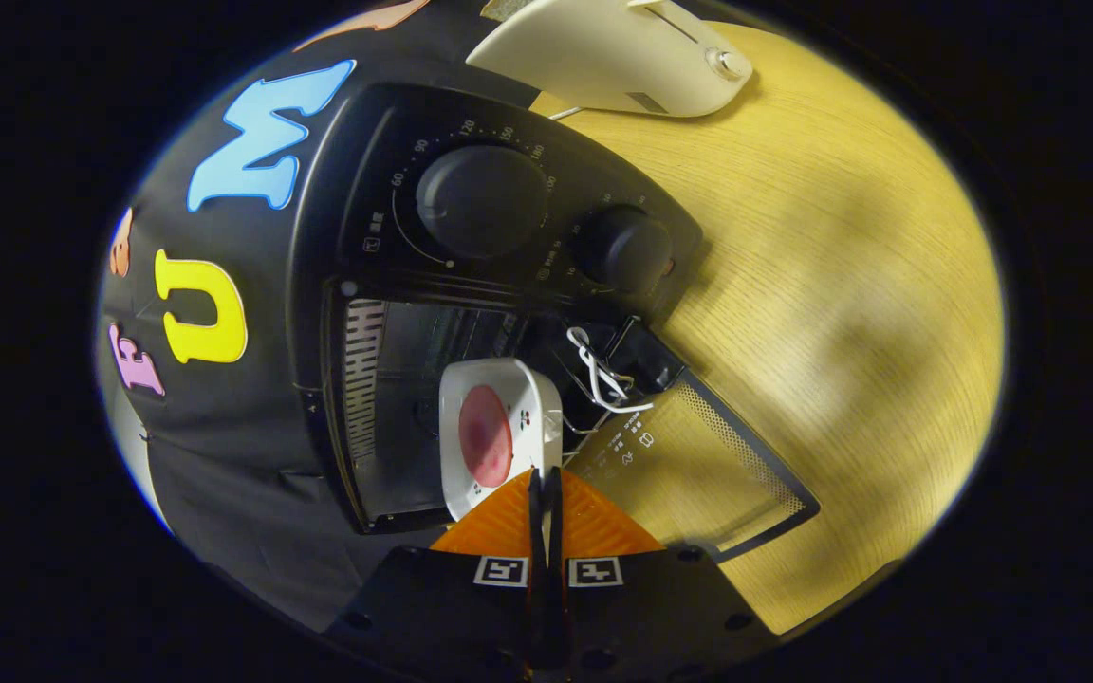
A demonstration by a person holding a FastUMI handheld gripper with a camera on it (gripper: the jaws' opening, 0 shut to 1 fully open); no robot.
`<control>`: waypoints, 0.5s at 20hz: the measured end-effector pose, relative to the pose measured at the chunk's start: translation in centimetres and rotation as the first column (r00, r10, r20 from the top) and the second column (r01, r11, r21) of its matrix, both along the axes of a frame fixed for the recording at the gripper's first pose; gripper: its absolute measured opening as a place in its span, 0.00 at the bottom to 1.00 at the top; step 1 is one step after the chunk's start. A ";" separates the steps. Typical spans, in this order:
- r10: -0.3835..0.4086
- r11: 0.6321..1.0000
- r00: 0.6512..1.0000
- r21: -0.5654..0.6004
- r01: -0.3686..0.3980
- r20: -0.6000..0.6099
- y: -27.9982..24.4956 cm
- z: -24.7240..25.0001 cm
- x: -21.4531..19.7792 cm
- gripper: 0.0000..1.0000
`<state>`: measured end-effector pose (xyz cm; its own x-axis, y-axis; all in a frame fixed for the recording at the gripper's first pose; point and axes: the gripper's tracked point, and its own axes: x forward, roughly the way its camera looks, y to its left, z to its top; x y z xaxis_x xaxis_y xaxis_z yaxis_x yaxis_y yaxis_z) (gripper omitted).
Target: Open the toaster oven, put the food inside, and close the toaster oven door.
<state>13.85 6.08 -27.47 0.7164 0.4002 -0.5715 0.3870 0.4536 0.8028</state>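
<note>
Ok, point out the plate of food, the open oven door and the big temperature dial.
plate of food [499,432], gripper view, on the pink food at the plate's middle.
oven door [698,465], gripper view, on the glass pane of the open door.
temperature dial [480,201], gripper view, on the knob's face.
gripper [545,484], gripper view, fingertips pinching the plate's rim.

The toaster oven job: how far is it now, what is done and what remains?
Done: the oven door is open, lying flat over the wooden table. In hand: the gripper is shut on the rim of the white plate with the pink food, and the plate sits in the oven mouth. Left: let go of the plate, draw back, close the door.
</note>
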 end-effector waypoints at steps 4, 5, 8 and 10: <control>-0.090 0.993 0.996 0.075 0.091 -0.009 1.7 0.0 1.9 0.02; -0.110 0.990 0.994 0.089 0.110 -0.006 2.1 0.0 2.6 0.02; -0.172 0.980 0.985 0.105 0.172 -0.005 2.6 0.1 4.0 0.02; -0.208 0.973 0.978 0.098 0.207 -0.004 2.7 0.2 4.6 0.02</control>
<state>18.49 8.81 -27.30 0.7931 0.2961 -0.5323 0.4592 0.2836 0.8419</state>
